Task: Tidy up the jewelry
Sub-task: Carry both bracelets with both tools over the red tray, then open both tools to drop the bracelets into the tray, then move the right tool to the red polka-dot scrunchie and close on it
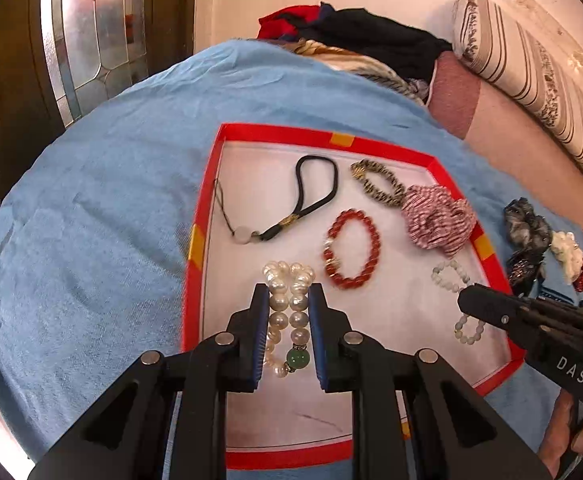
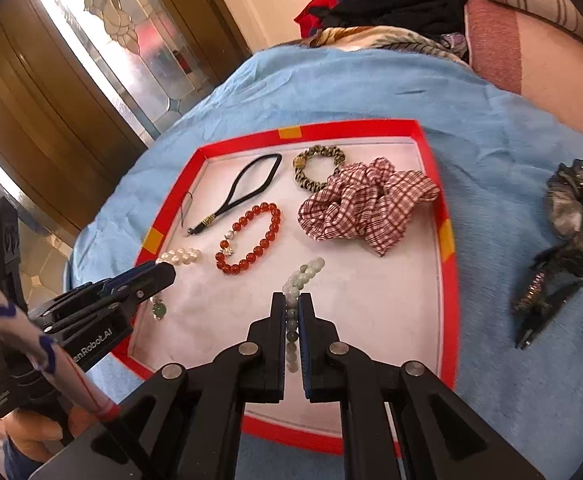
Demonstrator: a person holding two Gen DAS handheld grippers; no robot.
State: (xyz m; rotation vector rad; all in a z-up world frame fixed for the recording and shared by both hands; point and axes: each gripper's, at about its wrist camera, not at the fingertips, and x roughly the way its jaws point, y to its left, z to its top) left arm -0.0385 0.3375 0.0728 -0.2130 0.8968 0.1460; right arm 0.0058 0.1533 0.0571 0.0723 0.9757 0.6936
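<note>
**Pinching two bead strands inside the red tray**

Gripping across its doubled strands, the left gripper [image 1: 288, 300] clamps the pearl bracelet [image 1: 287, 304] — round, slippery beads. The right gripper [image 2: 291, 308] pinches the jade bracelet [image 2: 303, 276] — limp, light — over the red tray [image 2: 445, 280].

In the tray [image 1: 201, 216], the cord loop [image 1: 315, 188] lies at the far left, the bead bracelet [image 1: 351, 248] mid-tray, the scrunchie [image 1: 437, 216] over the right rim, and the pearl bracelet [image 1: 289, 308] near the left edge.

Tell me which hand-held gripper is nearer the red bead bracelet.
Left. The left hand-held gripper grips the pearl bracelet right beside the red bead bracelet; the right hand-held gripper sits farther off, clamping the pale jade bracelet.
</note>
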